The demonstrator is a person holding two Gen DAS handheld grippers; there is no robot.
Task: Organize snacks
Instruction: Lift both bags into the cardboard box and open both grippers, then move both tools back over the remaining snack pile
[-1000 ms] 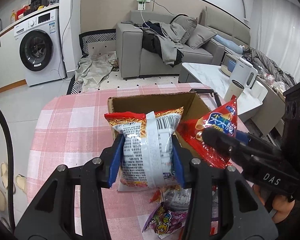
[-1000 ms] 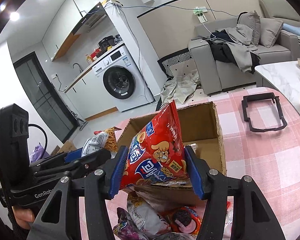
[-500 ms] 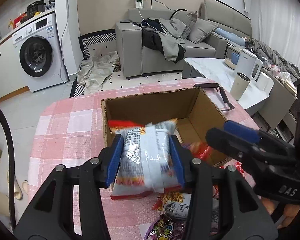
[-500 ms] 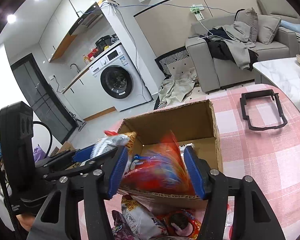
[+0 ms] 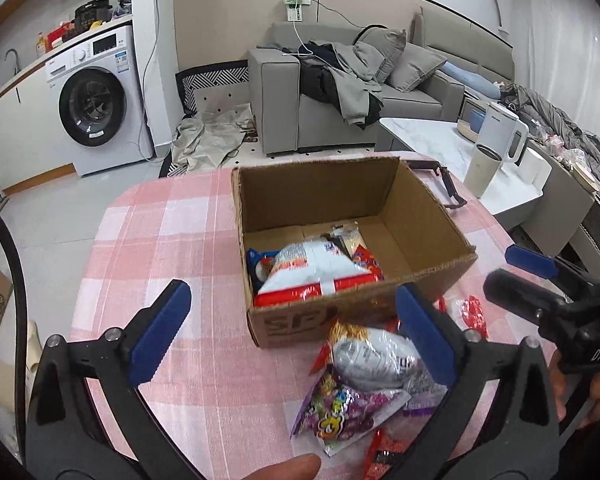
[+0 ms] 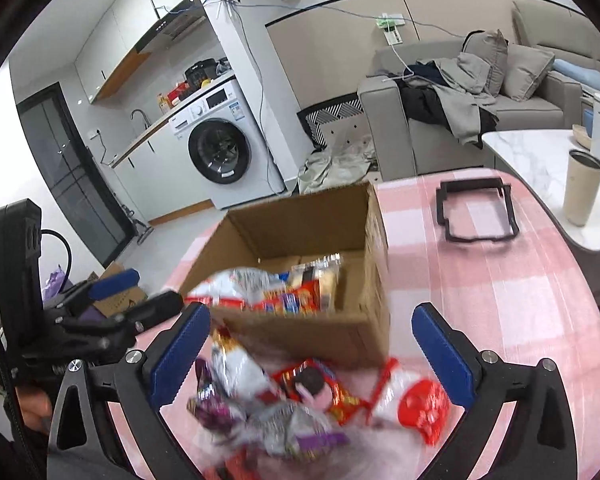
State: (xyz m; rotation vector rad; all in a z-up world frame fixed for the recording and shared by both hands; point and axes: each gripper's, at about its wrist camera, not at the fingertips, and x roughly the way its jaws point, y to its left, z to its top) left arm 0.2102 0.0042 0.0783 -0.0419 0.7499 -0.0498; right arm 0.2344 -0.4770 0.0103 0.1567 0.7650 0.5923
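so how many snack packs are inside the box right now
3 visible in the cardboard box, near its front-left corner: a white-and-red bag on top, a blue pack left, a clear-wrapped pack behind. More may lie underneath.

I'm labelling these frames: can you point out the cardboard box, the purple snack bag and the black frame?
cardboard box (image 5: 416, 208): left wrist view, inner right wall.
purple snack bag (image 5: 348, 412): left wrist view, printed front.
black frame (image 6: 476, 236): right wrist view, near bar.

I read "SF" on the front of the cardboard box (image 5: 296, 322) and "DAS" on the body of the right gripper (image 5: 512, 276); the snack-packet print is unreadable
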